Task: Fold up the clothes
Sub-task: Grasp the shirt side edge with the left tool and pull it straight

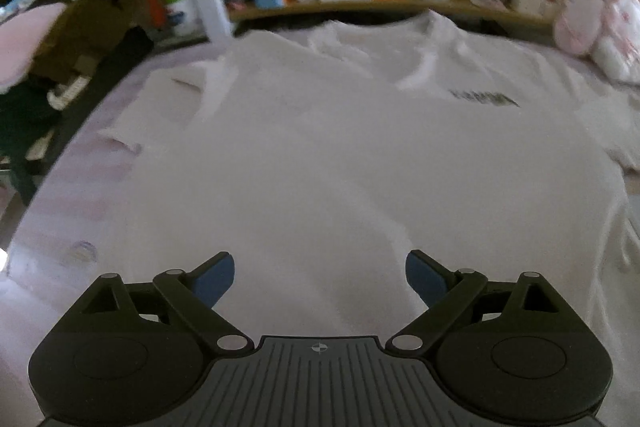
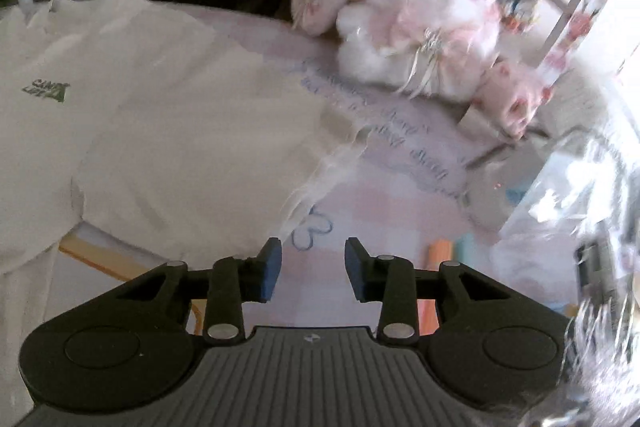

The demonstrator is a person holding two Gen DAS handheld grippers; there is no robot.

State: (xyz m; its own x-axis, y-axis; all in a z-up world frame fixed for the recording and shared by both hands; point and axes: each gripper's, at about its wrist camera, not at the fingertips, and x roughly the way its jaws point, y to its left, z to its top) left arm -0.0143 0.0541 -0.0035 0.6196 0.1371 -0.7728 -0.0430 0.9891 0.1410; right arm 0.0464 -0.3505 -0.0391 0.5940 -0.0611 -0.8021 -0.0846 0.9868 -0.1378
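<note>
Two hand-held grippers hang over the work with nothing between their jaws: the left hand-held gripper [image 1: 319, 277] stands wide open above the lower body of a white T-shirt [image 1: 320, 147], and the right hand-held gripper [image 2: 313, 269] is parted by a narrower gap over bare pink bedding [image 2: 384, 211], just right of the shirt's sleeve edge [image 2: 320, 171]. The shirt lies spread flat, front up, its collar far ahead toward the bookshelf [image 1: 360, 3]. A plush toy [image 2: 420, 27] sits ahead and to the right of the right tool. The risk I see: pinching sheet together with sleeve, dragging the bedding and wrinkling the flat shirt; a careless sweep might also knock the toy.
</note>
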